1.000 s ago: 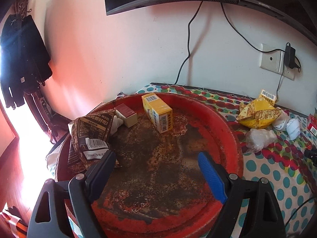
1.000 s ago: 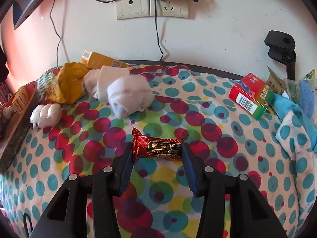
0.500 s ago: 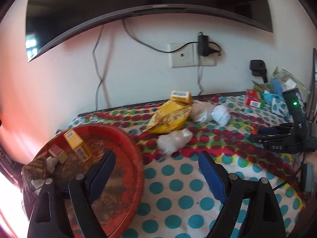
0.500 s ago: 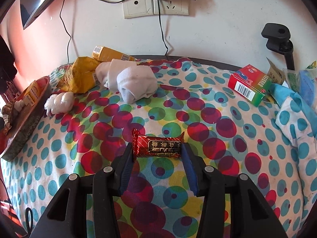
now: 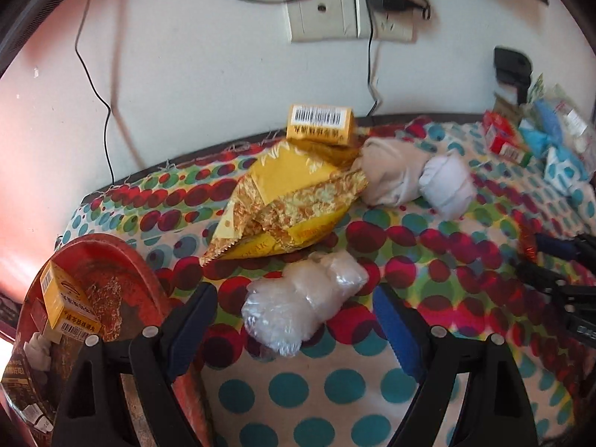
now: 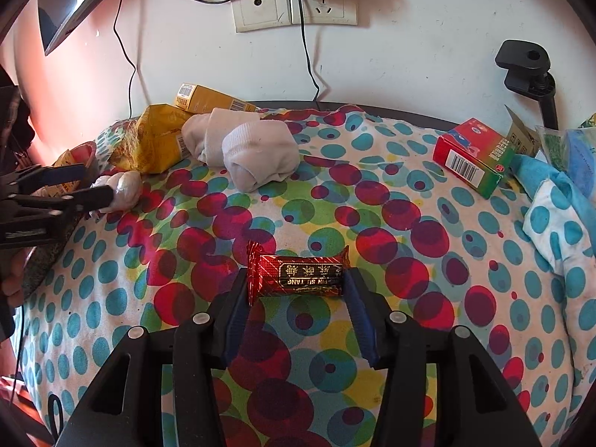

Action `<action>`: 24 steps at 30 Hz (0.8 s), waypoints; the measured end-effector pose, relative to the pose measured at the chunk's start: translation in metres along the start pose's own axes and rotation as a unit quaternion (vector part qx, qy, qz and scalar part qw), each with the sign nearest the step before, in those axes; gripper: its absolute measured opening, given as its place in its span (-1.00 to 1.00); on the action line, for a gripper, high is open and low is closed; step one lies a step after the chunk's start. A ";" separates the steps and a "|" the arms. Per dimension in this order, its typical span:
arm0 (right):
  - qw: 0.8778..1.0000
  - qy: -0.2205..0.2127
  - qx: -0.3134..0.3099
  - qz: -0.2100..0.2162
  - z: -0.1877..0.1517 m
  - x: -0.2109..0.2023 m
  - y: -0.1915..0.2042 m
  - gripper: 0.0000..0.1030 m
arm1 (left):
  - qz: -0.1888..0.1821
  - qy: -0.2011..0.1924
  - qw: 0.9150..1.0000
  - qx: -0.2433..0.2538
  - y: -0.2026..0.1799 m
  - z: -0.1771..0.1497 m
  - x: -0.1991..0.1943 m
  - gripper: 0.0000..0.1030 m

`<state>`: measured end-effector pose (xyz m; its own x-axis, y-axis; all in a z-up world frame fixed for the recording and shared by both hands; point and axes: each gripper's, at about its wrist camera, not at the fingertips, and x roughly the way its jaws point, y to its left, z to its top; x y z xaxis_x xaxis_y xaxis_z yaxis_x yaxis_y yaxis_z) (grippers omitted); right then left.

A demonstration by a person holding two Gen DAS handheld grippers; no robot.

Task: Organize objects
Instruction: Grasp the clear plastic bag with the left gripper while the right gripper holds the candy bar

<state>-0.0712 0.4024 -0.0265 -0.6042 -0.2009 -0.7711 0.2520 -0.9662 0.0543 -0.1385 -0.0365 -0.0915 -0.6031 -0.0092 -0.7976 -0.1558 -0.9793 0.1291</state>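
Between the right gripper's point(image 6: 296, 300) blue-padded jaws, at the 6 o'clock edge of the right wrist view, a glossy red foil candy bar point(image 6: 298, 275) lies crosswise, its long axis running 9 to 3 o'clock on the polka-dot cloth point(image 6: 409, 231). Those jaws have just been opening; whether the pads still touch the wrapper's crimped ends is hard to make out. At 12 o'clock of the released left gripper point(image 5: 294, 320) sits a crinkled clear plastic bundle point(image 5: 301, 309), just ahead of its fingertips. At 8 o'clock a rusty red tray point(image 5: 123, 283) is cut off by the frame, holding a yellow carton point(image 5: 69, 303).
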 end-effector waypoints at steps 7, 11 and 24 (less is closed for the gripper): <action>1.000 0.000 0.000 0.000 0.000 0.001 0.015 -0.04 | -0.004 0.001 0.999 -0.034 0.001 -0.009 0.014 -0.05; 1.000 0.000 -0.001 -0.002 -0.010 -0.012 -0.003 -0.03 | -0.004 0.011 0.999 -0.050 0.003 -0.011 0.007 -0.12; 1.000 0.005 -0.001 -0.005 0.000 0.026 0.058 -0.02 | 0.011 -0.036 0.999 -0.039 -0.014 -0.053 -0.050 -0.12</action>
<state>-0.0725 0.3409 -0.0436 -0.6000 -0.1891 -0.7773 0.2472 -0.9679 0.0448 -0.0646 -0.0327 -0.0841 -0.6606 -0.0193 -0.7505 -0.0816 -0.9919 0.0974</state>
